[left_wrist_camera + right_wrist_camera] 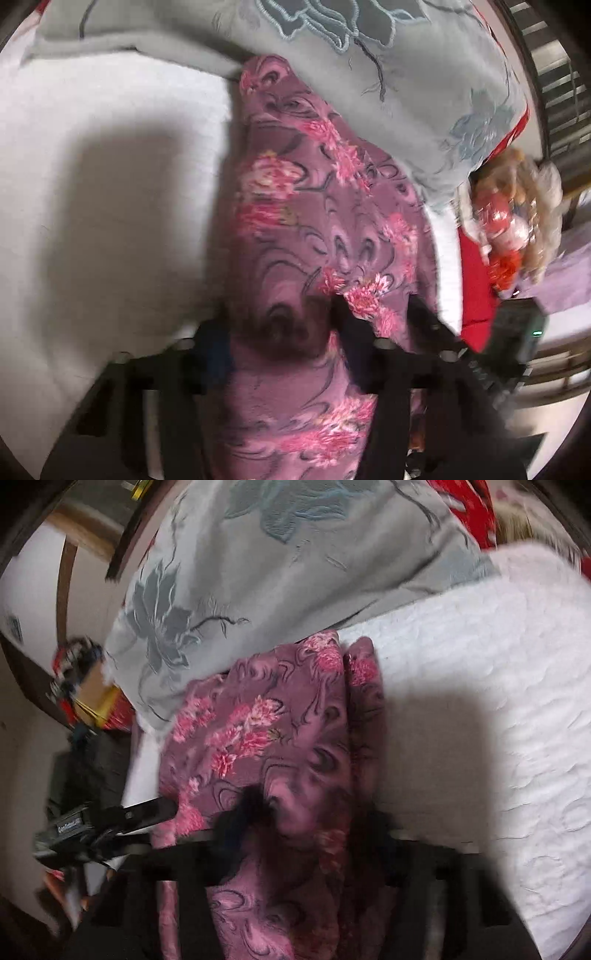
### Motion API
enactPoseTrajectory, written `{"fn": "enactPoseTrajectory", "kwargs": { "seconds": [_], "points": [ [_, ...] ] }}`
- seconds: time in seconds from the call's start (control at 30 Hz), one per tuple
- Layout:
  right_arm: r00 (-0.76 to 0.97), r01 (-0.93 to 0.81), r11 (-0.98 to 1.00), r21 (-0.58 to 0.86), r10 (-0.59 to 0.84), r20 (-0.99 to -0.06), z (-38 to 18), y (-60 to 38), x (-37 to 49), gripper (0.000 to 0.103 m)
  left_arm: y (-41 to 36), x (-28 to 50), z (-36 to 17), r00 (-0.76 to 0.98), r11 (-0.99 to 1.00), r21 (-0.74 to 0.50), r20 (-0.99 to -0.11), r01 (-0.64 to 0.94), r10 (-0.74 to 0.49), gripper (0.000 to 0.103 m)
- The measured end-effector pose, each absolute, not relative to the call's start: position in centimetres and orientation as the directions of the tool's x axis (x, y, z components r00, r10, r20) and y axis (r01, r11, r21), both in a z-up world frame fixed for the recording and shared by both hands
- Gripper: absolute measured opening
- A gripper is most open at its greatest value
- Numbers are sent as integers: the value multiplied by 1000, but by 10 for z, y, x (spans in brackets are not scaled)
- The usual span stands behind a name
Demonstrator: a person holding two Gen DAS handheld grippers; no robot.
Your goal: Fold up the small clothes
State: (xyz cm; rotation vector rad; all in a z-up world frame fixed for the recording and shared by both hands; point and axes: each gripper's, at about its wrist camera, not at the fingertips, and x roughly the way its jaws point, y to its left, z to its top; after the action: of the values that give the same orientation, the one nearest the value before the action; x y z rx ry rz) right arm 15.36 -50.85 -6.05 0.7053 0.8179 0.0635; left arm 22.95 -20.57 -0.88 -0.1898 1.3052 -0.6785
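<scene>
A purple garment with pink flowers [314,221] lies stretched over the white quilted bed [92,166], its far end against a grey embroidered pillow [332,74]. My left gripper [280,325] is shut on the garment's near edge, cloth bunched between its black fingers [347,317]. In the right wrist view the same garment [266,720] runs away from me, folded lengthwise. My right gripper [306,812] is shut on its near edge. The other gripper's black body [110,819] shows at the left, beside the cloth.
The grey pillow [277,572] lies across the far side of the bed [498,701]. A doll with blond hair and red clothes [509,221] sits at the right bed edge. Red fabric [476,288] hangs there. Boxes and clutter [85,690] stand left of the bed.
</scene>
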Motion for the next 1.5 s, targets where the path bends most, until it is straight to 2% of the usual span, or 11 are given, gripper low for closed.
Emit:
{"fn": "enactPoseTrajectory", "kwargs": {
  "seconds": [0.03,0.13,0.5,0.77,0.87,0.9,0.97,1.23,1.4,1.47,1.5],
  "points": [
    [702,208,788,579,292,-650,-56,-507,150,23,-203,226,-3,116,790,-499,-815,356,-567,31],
    [726,192,826,529,243,-643,-39,-496,140,20,-201,214,13,152,797,-468,-819,382,-554,28],
    [757,105,867,488,249,-604,17,-421,86,19,-135,152,64,290,818,-387,-798,425,-528,28],
    [727,64,872,485,292,-621,11,-370,68,20,-80,128,42,280,850,-375,-827,371,-487,29],
    [671,88,863,497,317,-670,-14,-359,70,23,-72,126,15,246,875,-319,-873,363,-420,32],
    [625,113,861,495,326,-710,-28,-358,74,25,-70,127,2,223,886,-298,-893,356,-390,41],
    [528,179,880,441,292,-797,-52,-357,78,38,-58,129,-5,209,878,-338,-883,338,-420,44],
    [652,158,871,466,263,-711,-11,-375,84,41,-72,155,41,305,850,-391,-811,354,-500,43],
    [706,77,908,412,242,-666,1,-361,112,38,-112,177,25,369,890,-208,-854,405,-368,47],
    [691,64,939,339,204,-694,-8,-355,126,34,-124,191,-4,362,910,-118,-891,398,-273,57],
    [659,84,955,283,160,-735,-19,-354,134,33,-124,197,-16,337,909,-121,-903,398,-268,72]
  ]
}}
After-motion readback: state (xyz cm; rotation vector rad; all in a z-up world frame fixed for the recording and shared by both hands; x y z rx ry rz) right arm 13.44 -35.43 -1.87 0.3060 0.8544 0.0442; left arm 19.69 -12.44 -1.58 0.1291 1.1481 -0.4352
